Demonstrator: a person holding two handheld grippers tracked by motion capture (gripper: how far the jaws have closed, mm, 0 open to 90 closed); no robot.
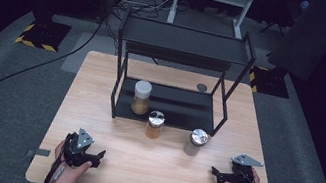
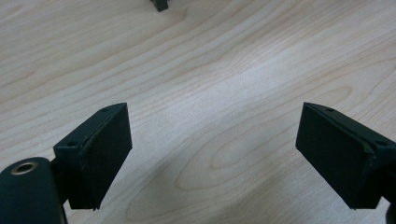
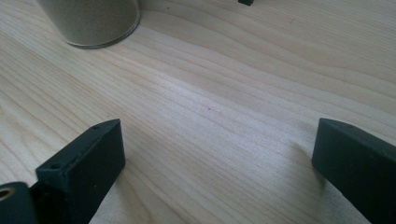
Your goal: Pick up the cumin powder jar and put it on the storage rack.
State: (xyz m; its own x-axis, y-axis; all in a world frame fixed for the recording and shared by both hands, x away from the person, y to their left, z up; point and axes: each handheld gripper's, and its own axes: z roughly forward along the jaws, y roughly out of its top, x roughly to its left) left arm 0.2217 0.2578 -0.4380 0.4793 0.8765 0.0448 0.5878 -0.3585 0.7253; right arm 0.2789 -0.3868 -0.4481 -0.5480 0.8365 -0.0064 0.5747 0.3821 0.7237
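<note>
Three jars of tan powder stand near a black two-tier rack [image 1: 184,44]. A white-lidded jar [image 1: 141,97] sits on the rack's lower shelf. Two silver-lidded jars rest on the table in front: the middle jar [image 1: 154,124] and the right jar [image 1: 196,142], whose base shows at the top left in the right gripper view [image 3: 91,21]. My left gripper [image 1: 99,157] lies at the near left edge, jaws wide apart over bare wood [image 2: 212,154]. At the near right, my right gripper [image 1: 213,173] stands open, nothing between its jaws [image 3: 215,163].
The light wooden table [image 1: 158,167] has free room between the two grippers. A small round dark disc [image 1: 202,87] lies on the table behind the rack. Cables and stands sit on the grey floor beyond the table.
</note>
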